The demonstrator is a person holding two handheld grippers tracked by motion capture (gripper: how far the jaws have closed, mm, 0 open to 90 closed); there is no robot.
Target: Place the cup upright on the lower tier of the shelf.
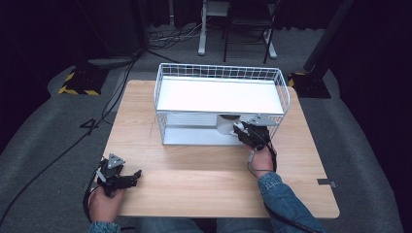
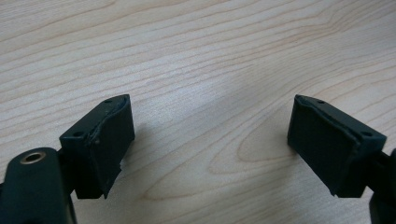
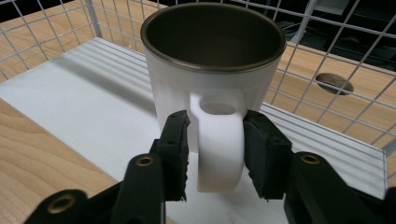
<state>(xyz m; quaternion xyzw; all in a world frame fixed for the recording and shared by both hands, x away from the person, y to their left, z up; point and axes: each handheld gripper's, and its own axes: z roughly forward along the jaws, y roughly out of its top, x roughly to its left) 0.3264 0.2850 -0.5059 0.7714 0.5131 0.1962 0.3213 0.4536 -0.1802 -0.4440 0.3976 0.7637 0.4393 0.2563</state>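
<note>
Right gripper (image 3: 215, 154) has its fingers (image 3: 173, 149) clamped on the handle (image 3: 219, 149) of the white mug (image 3: 212, 60). Mug sits upright on the lower shelf (image 1: 194, 136) of the wire rack (image 1: 221, 73), at 12 o'clock on the tabletop (image 1: 204, 179). Left gripper (image 2: 205, 140) idle at 7 o'clock, fingers wide open, empty. Risk: handle-only grip lets the mug swing or tip, or catch the upper shelf (image 1: 218, 94) on the way out.

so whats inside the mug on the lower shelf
Looking down into the mug from the right gripper view, the dark brown inner wall is bare and nothing shows in it. The near rim covers the very bottom. The right gripper has its fingers on the handle.
</note>
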